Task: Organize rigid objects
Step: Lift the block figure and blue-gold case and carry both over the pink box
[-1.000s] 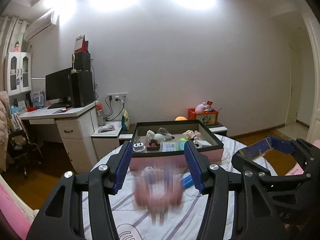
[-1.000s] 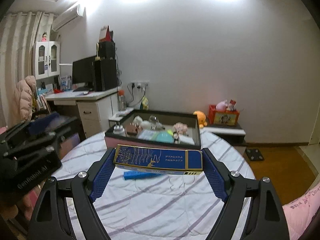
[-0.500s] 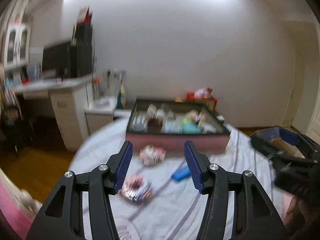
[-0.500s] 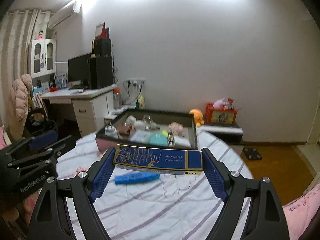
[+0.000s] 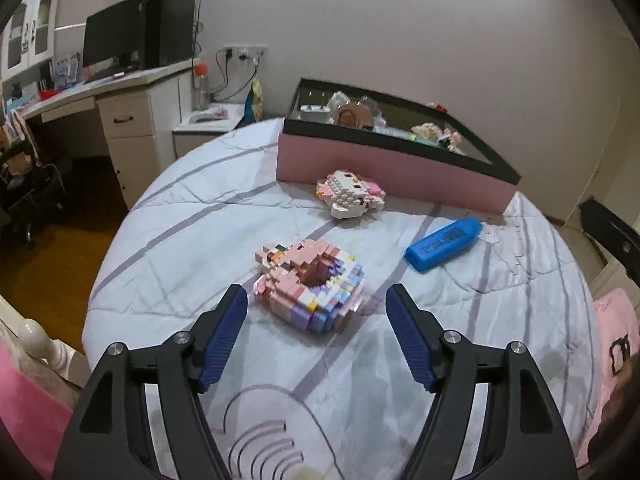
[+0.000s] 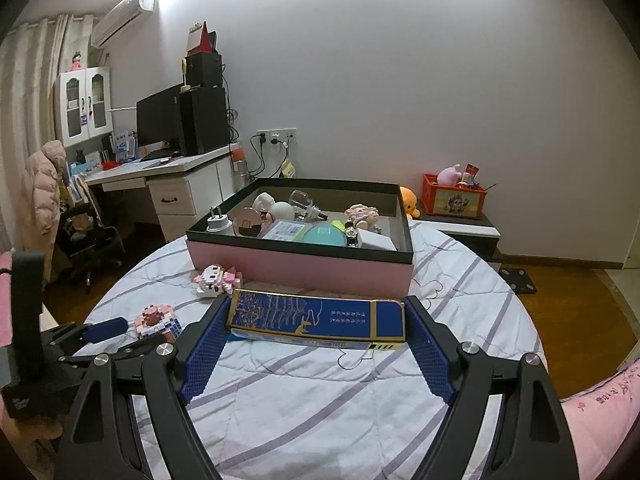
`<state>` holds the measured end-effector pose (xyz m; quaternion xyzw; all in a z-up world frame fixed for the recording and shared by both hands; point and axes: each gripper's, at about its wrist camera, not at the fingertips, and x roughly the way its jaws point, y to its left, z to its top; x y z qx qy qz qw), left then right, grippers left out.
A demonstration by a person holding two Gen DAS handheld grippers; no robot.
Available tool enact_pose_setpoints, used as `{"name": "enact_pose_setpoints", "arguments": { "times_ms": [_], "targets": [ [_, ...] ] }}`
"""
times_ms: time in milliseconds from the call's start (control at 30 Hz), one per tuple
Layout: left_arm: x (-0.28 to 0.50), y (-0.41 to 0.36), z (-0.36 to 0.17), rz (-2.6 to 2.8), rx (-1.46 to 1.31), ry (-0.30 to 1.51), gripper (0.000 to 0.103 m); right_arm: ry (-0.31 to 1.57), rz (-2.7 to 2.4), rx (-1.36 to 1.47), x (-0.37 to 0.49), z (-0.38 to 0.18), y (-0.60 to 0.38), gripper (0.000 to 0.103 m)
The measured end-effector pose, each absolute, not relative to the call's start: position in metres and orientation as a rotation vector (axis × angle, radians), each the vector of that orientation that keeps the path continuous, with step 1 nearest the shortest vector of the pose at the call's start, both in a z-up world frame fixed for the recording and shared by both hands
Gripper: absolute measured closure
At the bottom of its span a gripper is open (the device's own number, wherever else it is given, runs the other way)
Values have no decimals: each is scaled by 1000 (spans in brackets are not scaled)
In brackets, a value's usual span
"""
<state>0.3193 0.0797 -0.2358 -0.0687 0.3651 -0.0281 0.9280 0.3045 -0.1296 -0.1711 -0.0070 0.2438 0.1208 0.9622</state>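
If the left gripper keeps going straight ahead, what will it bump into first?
Probably the pink brick donut. It lies on the bedspread just ahead of the left gripper, whose jaws are opening with nothing between them yet. Depth is hard to judge here.

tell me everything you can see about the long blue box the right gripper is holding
The long blue box is a slim rectangular carton, seemingly glossy card, dark blue with gold edging, a gold line drawing on its left part and small gold lettering toward the right. It lies level and crosswise, clamped end to end by the right gripper, whose blue ribbed pads press on its two short ends. It is held above the striped bedspread, in front of the pink storage box, touching neither.
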Motion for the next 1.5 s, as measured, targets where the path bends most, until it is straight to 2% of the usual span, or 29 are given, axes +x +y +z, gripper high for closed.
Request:
{"name": "enact_pose_setpoints", "arguments": {
  "times_ms": [133, 233, 433, 633, 1033, 1233, 1500],
  "targets": [
    [338, 75, -244, -55, -113, 831, 31, 507, 244, -11, 310, -175, -130, 18],
    [340, 70, -242, -49, -74, 819, 39, 514, 241, -5, 313, -177, -131, 18],
    [324, 66, -222, -80, -57, 735, 39, 524, 237, -1, 315, -179, -133, 18],
    [302, 64, -176, -94, -64, 608, 39, 511, 234, -5, 309, -174, -132, 18],
    [256, 44, -104, -99, -41, 363, 39, 382, 214, -15, 279, -128, -132, 18],
    [241, 37, -88, -87, -24, 285, 39, 323, 203, -14, 263, -111, -134, 18],
    [244, 33, -84, -82, -19, 279, 39, 306, 205, -20, 259, -102, -133, 18]
  ]
}}
